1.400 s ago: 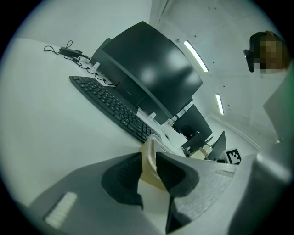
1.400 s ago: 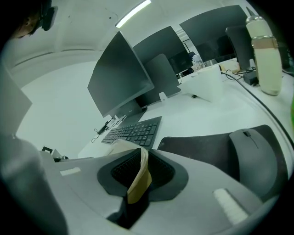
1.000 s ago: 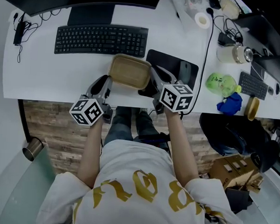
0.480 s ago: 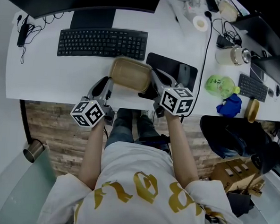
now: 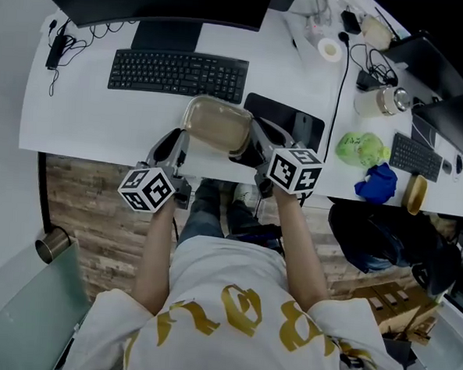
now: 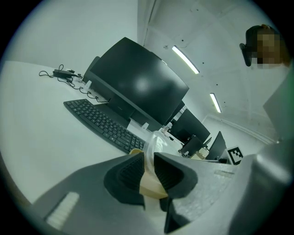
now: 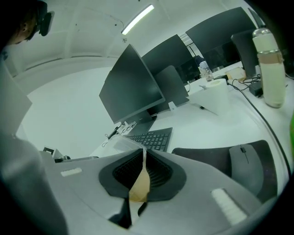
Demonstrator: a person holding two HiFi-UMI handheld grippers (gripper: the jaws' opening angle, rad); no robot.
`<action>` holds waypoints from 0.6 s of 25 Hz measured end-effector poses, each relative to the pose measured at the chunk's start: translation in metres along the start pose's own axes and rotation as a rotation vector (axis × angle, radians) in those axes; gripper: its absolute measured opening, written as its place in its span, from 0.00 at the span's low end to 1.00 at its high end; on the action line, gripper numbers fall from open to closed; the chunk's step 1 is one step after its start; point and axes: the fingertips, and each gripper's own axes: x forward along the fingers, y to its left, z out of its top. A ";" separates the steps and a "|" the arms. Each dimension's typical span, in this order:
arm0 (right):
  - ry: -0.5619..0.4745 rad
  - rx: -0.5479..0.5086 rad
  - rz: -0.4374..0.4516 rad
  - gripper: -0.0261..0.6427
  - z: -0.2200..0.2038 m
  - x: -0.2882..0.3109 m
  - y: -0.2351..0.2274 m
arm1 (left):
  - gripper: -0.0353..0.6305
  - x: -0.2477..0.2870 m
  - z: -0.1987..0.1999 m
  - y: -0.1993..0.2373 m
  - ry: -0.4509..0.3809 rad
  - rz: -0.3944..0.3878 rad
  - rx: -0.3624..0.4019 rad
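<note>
- Held up between both tools: a tan container [image 5: 215, 126] with a clear film or lid over it, above the near edge of the white desk [image 5: 80, 108], just near of the keyboard [image 5: 178, 74] and just left of the mouse pad [image 5: 286, 117].
- Pinched at its left end by the left gripper [image 5: 178, 143]. In the left gripper view, jaws closed tight [image 6: 147, 160] on the tan rim [image 6: 149, 183], with clear plastic standing up out of the gap.
- Pinched at its right end by the right gripper [image 5: 254, 139]. In the right gripper view, jaws pressed together [image 7: 143, 167] on a thin tan edge [image 7: 140, 186], with the clear layer running on beyond the tips.
- No reach needed from either side: each short end already sits inside a claw, and neither hand is nearer than the other.
- Long axis lying left to right, roughly along the keyboard, skewed a little so that the right end sits nearer the person than the left.
- Open face turned up toward the head view; hard to say whether quite level.
- Judged as one span carried between two grips, so any move calls for both hands together along that left-right line, to avoid twisting the thin rim.
- To the right, resting on the pad: the mouse [image 5: 305, 126]. At the far edge: the dark monitor [image 5: 157, 0].
</note>
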 end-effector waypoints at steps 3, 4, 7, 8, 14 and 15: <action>-0.009 -0.016 0.019 0.11 0.005 -0.009 0.006 | 0.16 -0.008 0.002 -0.009 -0.025 0.004 -0.001; -0.014 -0.019 0.026 0.11 0.007 -0.012 0.008 | 0.16 -0.011 0.002 -0.012 -0.033 0.005 0.001; -0.031 -0.026 0.038 0.11 0.010 -0.023 0.014 | 0.15 -0.020 0.004 -0.022 -0.063 0.004 0.002; -0.036 -0.028 0.044 0.11 0.011 -0.027 0.017 | 0.15 -0.024 0.005 -0.026 -0.073 0.005 0.003; -0.055 -0.026 0.081 0.11 0.013 -0.047 0.030 | 0.15 -0.042 0.009 -0.042 -0.120 0.008 0.010; -0.060 -0.026 0.084 0.11 0.014 -0.050 0.032 | 0.15 -0.045 0.010 -0.045 -0.128 0.007 0.010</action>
